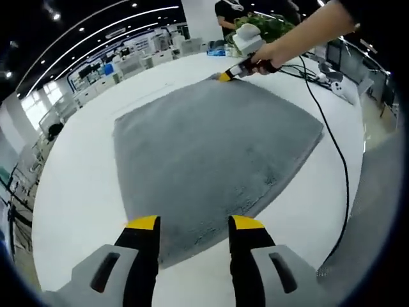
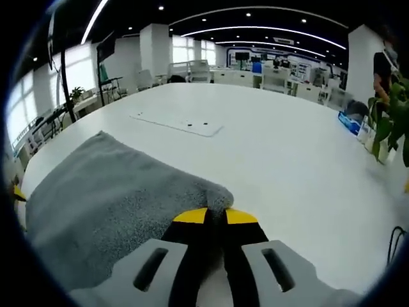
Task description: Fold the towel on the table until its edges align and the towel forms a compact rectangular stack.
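Note:
A grey towel (image 1: 211,147) lies spread flat on the white table (image 1: 77,192). My left gripper (image 1: 195,222) is open, its yellow-tipped jaws standing either side of the towel's near corner. At the far corner a person's hand holds my right gripper (image 1: 231,74) against the towel's edge. In the right gripper view the right gripper (image 2: 216,216) has its jaws pressed together on that corner of the towel (image 2: 108,198), which bunches up slightly at the tips. A yellow tip of the left gripper (image 2: 18,192) peeks in at the far left.
A black cable (image 1: 335,147) runs across the table to the right of the towel. A flat white cover plate (image 2: 182,123) sits in the tabletop beyond it. Plants (image 2: 390,121) and a blue packet (image 2: 351,121) stand at the table's far edge.

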Motion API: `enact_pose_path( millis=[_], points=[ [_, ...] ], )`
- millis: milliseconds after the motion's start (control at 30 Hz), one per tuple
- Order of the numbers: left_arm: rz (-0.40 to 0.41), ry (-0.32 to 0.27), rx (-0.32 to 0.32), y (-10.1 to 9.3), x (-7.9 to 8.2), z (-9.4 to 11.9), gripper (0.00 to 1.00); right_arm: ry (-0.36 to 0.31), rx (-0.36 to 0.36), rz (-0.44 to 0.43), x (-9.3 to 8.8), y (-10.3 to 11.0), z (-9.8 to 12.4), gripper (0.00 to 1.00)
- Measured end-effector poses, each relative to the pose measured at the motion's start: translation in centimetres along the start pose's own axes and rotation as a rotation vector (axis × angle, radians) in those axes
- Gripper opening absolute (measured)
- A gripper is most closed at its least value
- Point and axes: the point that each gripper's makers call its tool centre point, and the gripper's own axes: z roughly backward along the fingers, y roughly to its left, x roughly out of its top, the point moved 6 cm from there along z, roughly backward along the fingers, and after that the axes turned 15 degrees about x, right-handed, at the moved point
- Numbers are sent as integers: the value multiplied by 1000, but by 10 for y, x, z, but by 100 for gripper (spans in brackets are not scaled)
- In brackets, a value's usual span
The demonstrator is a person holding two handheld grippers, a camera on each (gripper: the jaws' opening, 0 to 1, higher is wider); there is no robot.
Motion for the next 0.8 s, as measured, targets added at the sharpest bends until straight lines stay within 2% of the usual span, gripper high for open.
enact_pose_path(
  millis=[367,433,800],
  points=[
    [-85,-76,-100,-50,29,-3,45,-3,18,8,0,1,1,7],
    [-106,-109,-118,-58,35,-2,45,-3,17,9,0,2,2,7],
    [-214,-172,-222,-105,62,-3,48,22,29,38,2,5,4,7]
  ],
)
